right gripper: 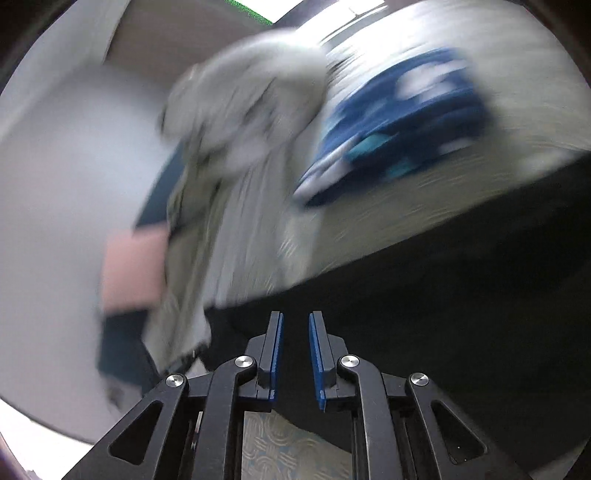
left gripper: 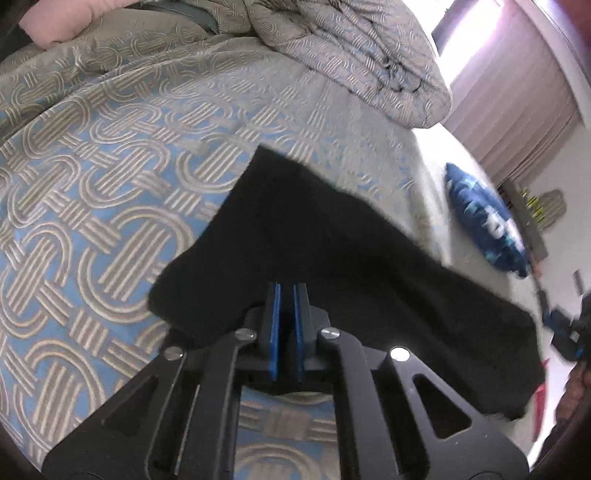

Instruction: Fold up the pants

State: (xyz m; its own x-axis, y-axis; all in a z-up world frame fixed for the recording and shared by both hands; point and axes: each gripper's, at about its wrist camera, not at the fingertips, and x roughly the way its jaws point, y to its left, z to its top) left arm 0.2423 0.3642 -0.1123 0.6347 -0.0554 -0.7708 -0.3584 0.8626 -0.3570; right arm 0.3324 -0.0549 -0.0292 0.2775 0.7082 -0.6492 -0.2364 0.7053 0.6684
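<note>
**Black pants on patterned bed, fold in progress**

Left gripper [left gripper: 287, 288]: blue pads nearly together, only a narrow slit between them. Black cloth sits at the fingertips and appears pinched there, though the dark fabric hides the exact bite. Judged as clenched on an edge of the pants.

Right gripper [right gripper: 296, 317]: jaws parted with a clear gap, nothing between the pads. Released. It hangs over the dark cloth; contact cannot be told, as this view is heavily blurred.

Pants [left gripper: 332, 251]: black, lying on the bedspread [left gripper: 92, 192] toward the bed's right edge, one corner pointing to the middle of the bed, the other end trailing to the edge nearest the right gripper. In the right wrist view they fill the lower right as a dark band [right gripper: 424, 295].

Surroundings: crumpled quilt [left gripper: 354, 55] bunched at the far side of the bed; pink pillow [left gripper: 55, 26] at the far left corner; blue printed cushion [left gripper: 487, 221] off the bed's right edge; curtain [left gripper: 517, 103] beyond.

Step in hand, as judged: carrying a held edge across to make a fold. To do it well, keep the left pinch firm, have the free right tongs take the matching edge, lift both level so the cloth hangs without twist, and lay edge on edge before letting go.
</note>
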